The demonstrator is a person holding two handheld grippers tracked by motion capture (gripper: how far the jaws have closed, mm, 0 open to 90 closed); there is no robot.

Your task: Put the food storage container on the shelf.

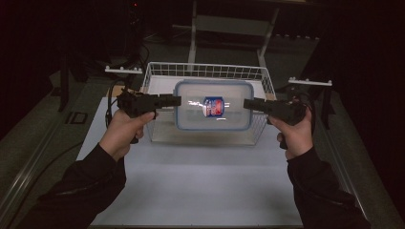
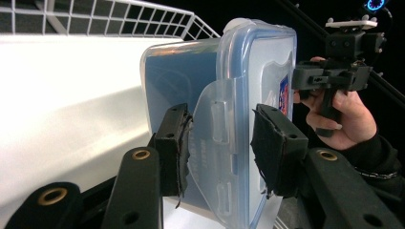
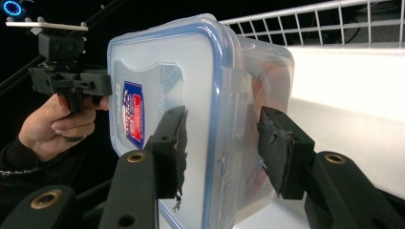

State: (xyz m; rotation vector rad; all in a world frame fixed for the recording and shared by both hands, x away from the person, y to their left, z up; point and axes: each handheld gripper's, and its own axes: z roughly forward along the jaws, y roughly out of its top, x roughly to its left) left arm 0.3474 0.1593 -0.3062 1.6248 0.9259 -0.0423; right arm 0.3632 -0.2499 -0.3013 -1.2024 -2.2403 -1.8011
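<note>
Left hand (image 1: pixel 125 131), dark-sleeved, is seen at the left of the high view, wrapped round the left gripper (image 1: pixel 177 100), a black pistol-shaped tool aimed right at the box's left short end. In the left gripper view its two black jaws, faced with frayed foam-like pads (image 2: pixel 178 149), are spread either side of the hinged translucent latch flap (image 2: pixel 219 138) on that end; whether the pads press the box or merely bracket it cannot be told, though the jaws are clearly parted, not clenched. At centre, a clear rectangular plastic food container with rounded corners and a blue-rimmed snap lid (image 1: pixel 213 105) is held level above a white wire-mesh basket (image 1: pixel 157 78), lid facing up toward the camera, long axis running left to right between the two grippers. A red-and-blue label (image 1: pixel 213 106) sits on the middle of the lid. The basket stands on a matte white tabletop sheet (image 1: pixel 191 176); its grid walls are thin coated wire. Right gripper (image 1: pixel 248 104) is aimed left at the opposite short end; in the right gripper view its padded jaws straddle the lid edge and sidewall, parted, with contact again not clear. Right hand (image 1: pixel 296 133) is gripping its handle at the right.
</note>
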